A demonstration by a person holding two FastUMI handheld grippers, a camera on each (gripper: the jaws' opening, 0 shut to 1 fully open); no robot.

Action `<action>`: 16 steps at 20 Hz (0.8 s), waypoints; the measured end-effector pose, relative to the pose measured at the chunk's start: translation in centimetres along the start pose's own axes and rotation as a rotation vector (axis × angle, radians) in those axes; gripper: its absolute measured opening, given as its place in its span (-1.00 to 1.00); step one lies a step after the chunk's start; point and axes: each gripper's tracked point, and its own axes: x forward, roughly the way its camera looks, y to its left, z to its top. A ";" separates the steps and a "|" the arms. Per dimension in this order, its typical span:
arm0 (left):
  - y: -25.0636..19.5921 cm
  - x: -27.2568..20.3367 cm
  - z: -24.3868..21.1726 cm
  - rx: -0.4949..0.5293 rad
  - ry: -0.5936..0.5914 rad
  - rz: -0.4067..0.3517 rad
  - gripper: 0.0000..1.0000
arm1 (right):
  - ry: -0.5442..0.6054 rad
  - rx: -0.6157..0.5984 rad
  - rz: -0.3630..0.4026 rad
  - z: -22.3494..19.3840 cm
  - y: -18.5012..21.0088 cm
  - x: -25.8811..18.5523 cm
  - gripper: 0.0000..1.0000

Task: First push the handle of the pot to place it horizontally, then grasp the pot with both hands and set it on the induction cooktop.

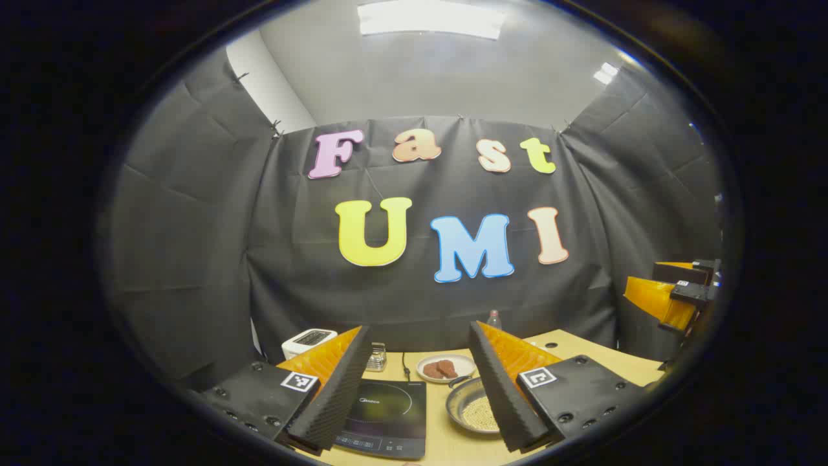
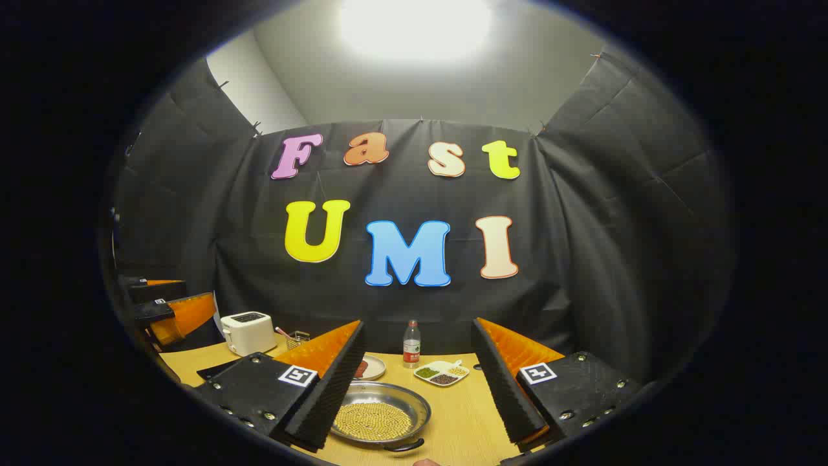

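Step in hand looks like the very start: handle push not yet done, both grippers held up above the surface (image 2: 453,414), nothing touched

Left gripper (image 1: 420,382) fingers spread wide, nothing between them. Right gripper (image 2: 417,382) also spread wide, empty. In the left gripper view the right gripper sits at the right edge; in the right gripper view the left one sits at the left edge

Pot (image 2: 378,414): shallow metal pan with small pale grains inside, bottom centre of the right gripper view, between that gripper's fingers but well below them. Its dark handle (image 2: 401,445) lies at the near rim there. In the left gripper view the pot is lower right of centre, just beside the induction cooktop (image 1: 385,417), which is the dark slab at bottom centre

Next move, my guess: drop one gripper to the handle and nudge it sideways until it lies level, then bring both in on the rim

Hard to tell: pot partly covered by a finger in each view; handle shape and which way it sits unclear; a second handle at the far rim in the left gripper view is small. Cooktop's left part hidden by a finger

Also around: white toaster (image 2: 247,331), bottle (image 2: 411,344), divided dish (image 2: 443,373), plate of brown pieces (image 1: 445,367)
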 end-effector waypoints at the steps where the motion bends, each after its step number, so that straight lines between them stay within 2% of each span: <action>1: 0.1 0.1 0.1 0.000 0.000 0.002 0.94 | 0.000 -0.001 -0.004 0.0 -0.2 0.0 0.96; 2: 0.2 0.0 0.0 -0.001 0.000 0.003 0.84 | 0.002 -0.002 -0.008 0.0 -0.3 0.1 0.96; 4: 0.3 0.2 0.1 0.000 -0.003 0.006 0.84 | 0.007 0.001 -0.016 -0.1 -0.5 0.1 0.96; 5: 0.3 0.1 0.2 0.002 -0.005 0.008 0.94 | 0.008 0.003 -0.019 0.0 -0.5 0.2 0.96; 8: 0.3 0.0 0.5 0.002 -0.012 0.008 0.84 | -0.003 0.001 -0.023 0.4 -0.5 0.2 0.96; 16: 0.9 -0.1 0.9 -0.002 -0.025 0.012 0.84 | 0.023 -0.007 -0.047 0.0 -0.6 0.4 0.96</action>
